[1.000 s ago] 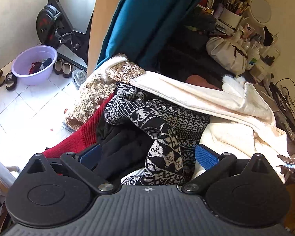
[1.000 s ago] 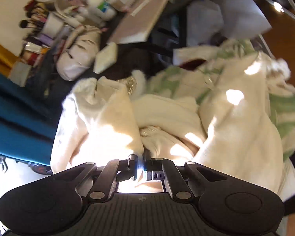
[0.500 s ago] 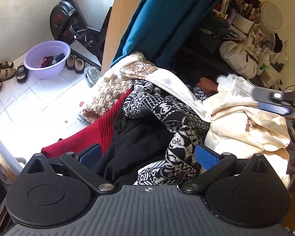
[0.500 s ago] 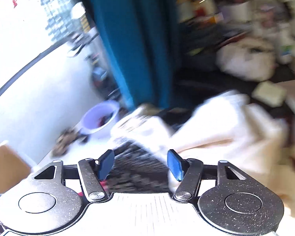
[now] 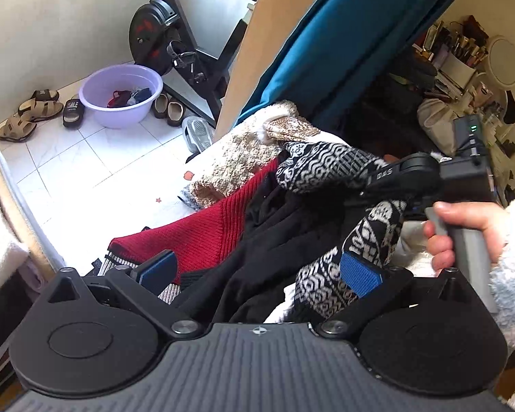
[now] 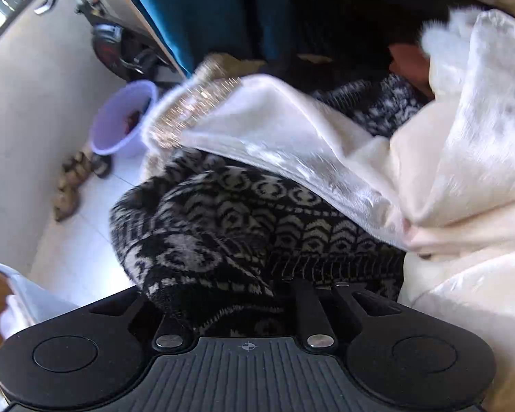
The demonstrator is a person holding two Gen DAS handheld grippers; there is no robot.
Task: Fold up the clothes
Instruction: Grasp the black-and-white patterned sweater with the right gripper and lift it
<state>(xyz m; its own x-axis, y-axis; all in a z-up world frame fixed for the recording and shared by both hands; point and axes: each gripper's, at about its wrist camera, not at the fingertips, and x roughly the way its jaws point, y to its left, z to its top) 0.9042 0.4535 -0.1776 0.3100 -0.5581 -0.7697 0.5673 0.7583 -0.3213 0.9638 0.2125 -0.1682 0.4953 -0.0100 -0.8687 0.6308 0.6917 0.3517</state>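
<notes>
A heap of clothes lies before me: a black-and-white patterned knit (image 5: 329,171), a black garment (image 5: 278,243), a red knit (image 5: 206,230), a beige fuzzy piece (image 5: 237,161) and a cream fleece (image 6: 463,158). My left gripper (image 5: 257,271) is open over the black garment, empty. My right gripper (image 6: 274,288) is pressed into the patterned knit (image 6: 230,226), which covers its fingertips. It also shows in the left wrist view (image 5: 395,178), held by a hand at the knit's upper right.
A lilac basin (image 5: 120,94), sandals (image 5: 27,113) and an exercise bike (image 5: 168,48) stand on the white tile floor at the left. A teal curtain (image 5: 343,37) hangs behind the heap. A cluttered dresser (image 5: 463,68) is at the right.
My right gripper let go of the cream fleece, opened, swung left and came down onto the patterned knit. My left gripper stayed open and shifted slightly; the knit now hangs lifted.
</notes>
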